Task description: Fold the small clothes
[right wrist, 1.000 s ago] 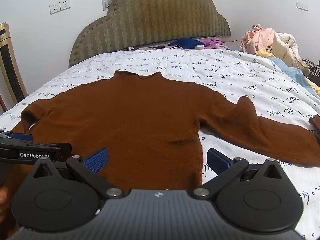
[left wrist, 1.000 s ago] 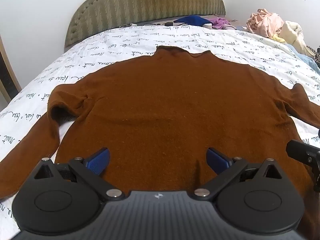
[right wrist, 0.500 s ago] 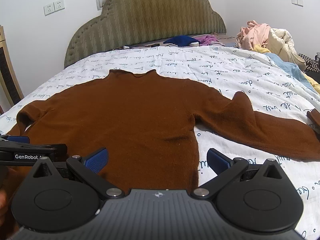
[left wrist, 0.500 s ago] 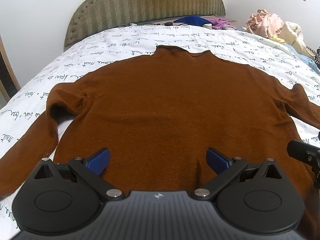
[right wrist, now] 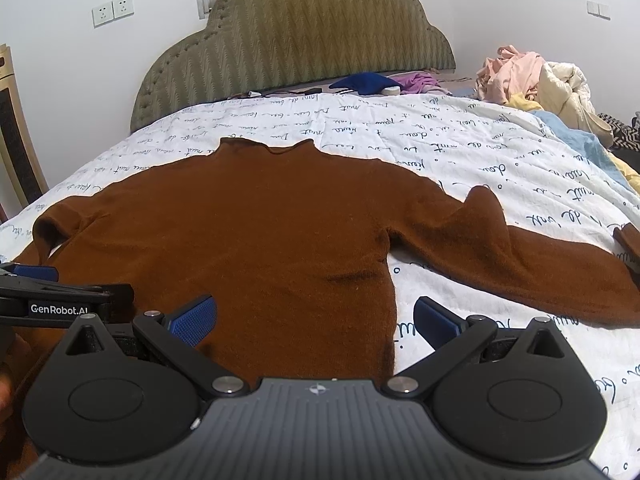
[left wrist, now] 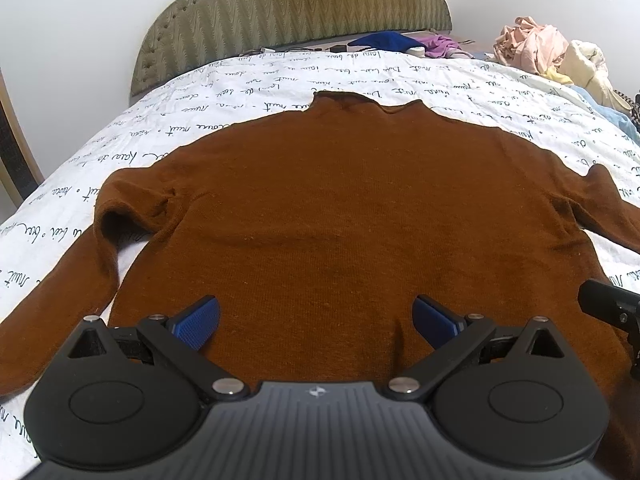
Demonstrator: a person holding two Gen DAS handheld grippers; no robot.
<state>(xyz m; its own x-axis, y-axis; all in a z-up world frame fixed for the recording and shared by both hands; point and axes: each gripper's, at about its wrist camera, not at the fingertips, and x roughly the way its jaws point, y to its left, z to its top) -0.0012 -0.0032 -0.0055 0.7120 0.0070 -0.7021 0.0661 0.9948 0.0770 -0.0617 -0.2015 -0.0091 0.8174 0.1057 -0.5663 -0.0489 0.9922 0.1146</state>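
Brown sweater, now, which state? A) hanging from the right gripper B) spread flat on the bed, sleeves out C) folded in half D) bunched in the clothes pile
B: the brown sweater lies flat on the bed, sleeves out, both grippers open.

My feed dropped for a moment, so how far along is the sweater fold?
Done: the brown sweater lies spread flat on the bed, collar toward the headboard, both sleeves out to the sides. In hand: nothing; the left gripper and right gripper hover over the hem, jaws open. Left: every fold, sleeves and body.
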